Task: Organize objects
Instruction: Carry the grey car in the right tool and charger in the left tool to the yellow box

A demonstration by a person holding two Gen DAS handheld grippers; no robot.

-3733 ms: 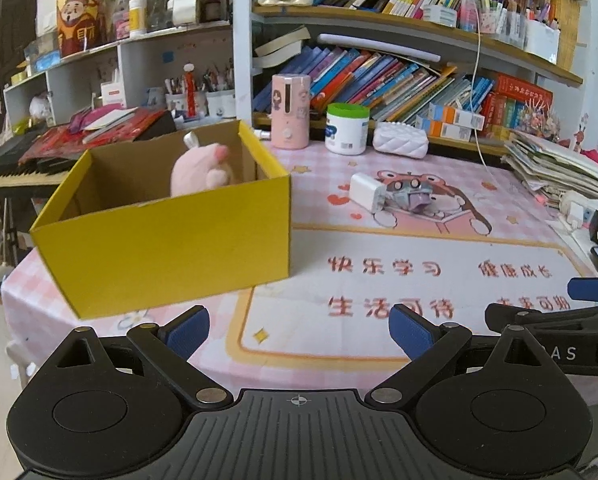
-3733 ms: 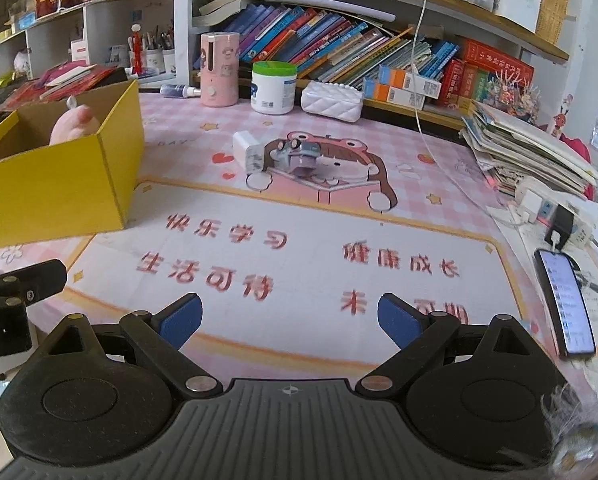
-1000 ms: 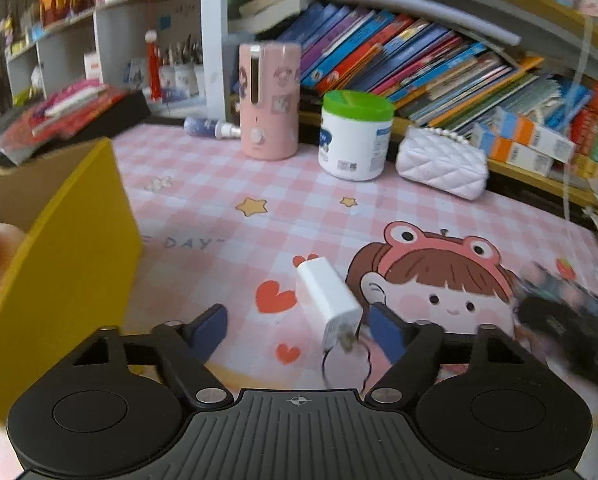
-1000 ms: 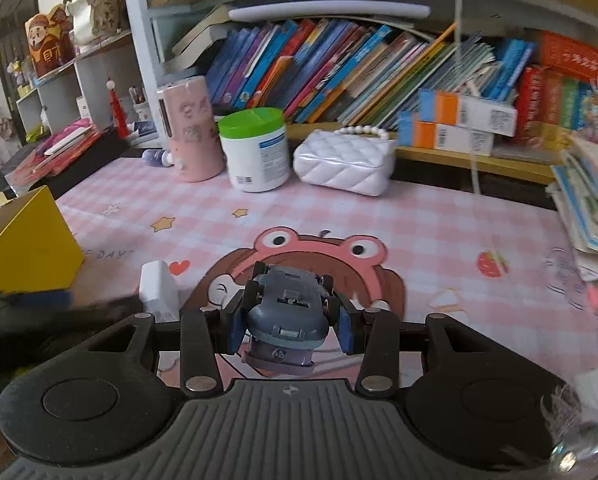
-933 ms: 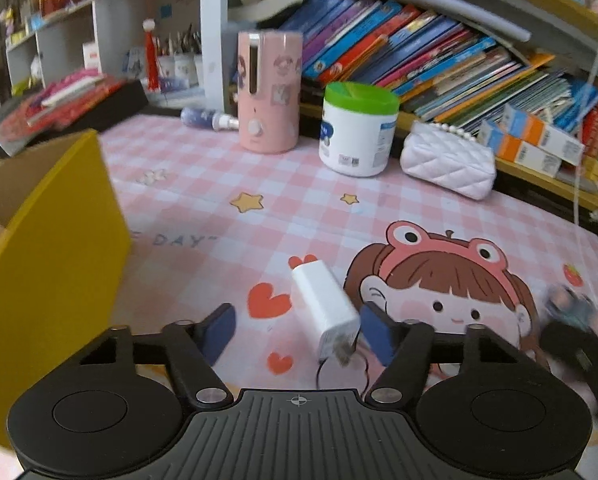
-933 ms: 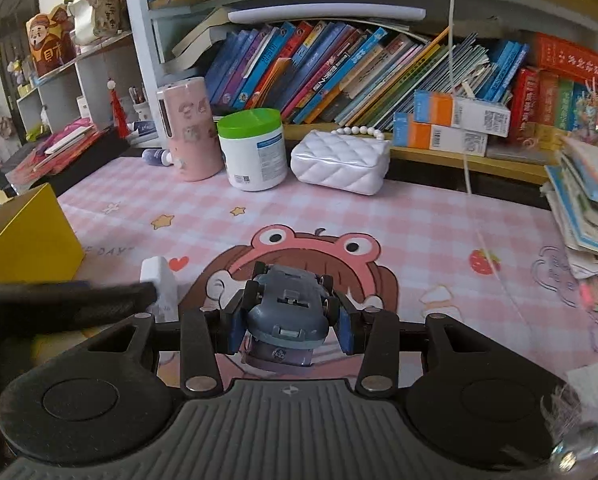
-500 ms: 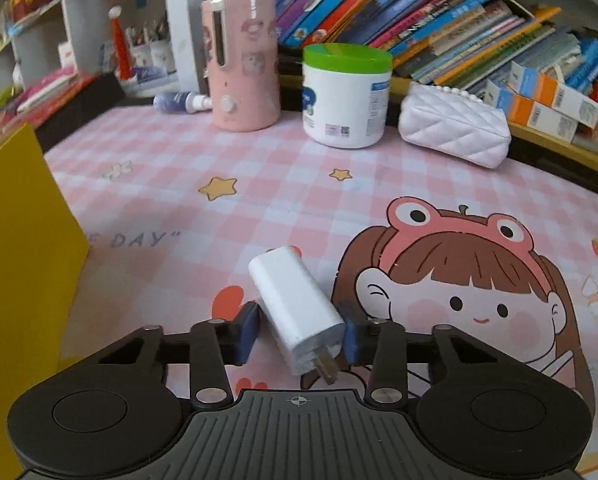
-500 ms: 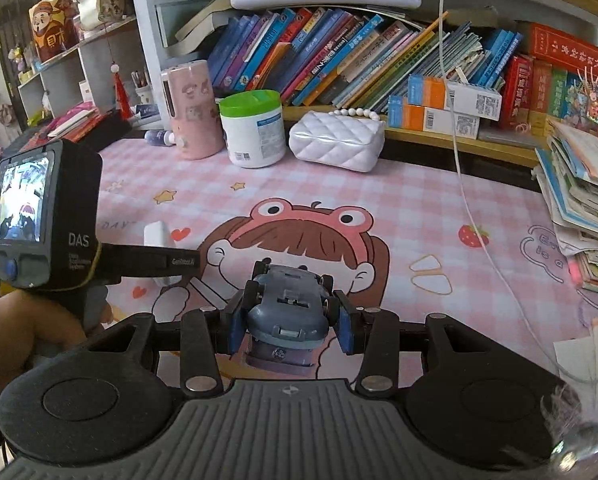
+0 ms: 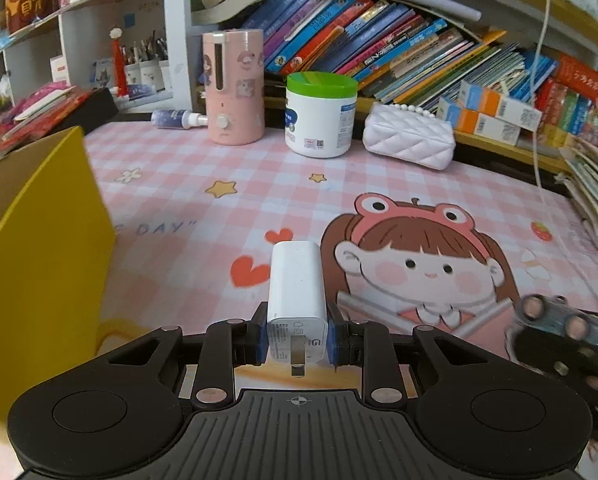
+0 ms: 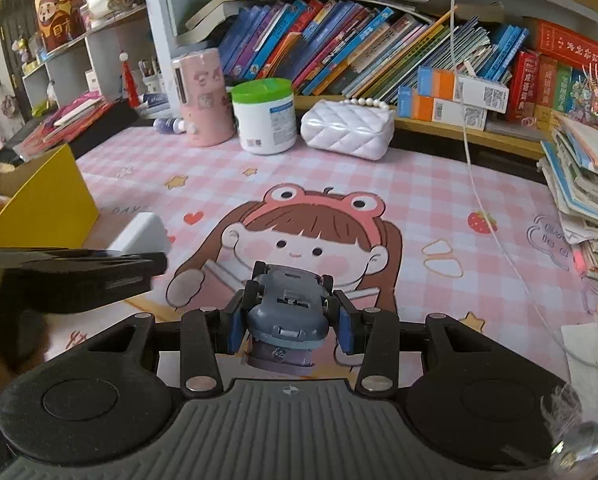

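Left gripper [image 9: 297, 340] has just closed on white charger [image 9: 297, 284]; right gripper [image 10: 287, 322] clamps grey toy car [image 10: 286, 300], both over the mat [image 9: 203, 208]. Yellow box [image 9: 39, 248] at 9 o'clock. Pink humidifier [image 9: 233, 88], green-lidded jar [image 9: 320, 120], white purse [image 9: 409, 142] at 12.

My two wrist cameras look forward and down along my fingers, close over the pink checked mat [image 9: 171, 184]. Both face the bookshelf [image 10: 339, 52] and share the green-lidded jar [image 9: 320, 114] and yellow box [image 10: 47, 204].
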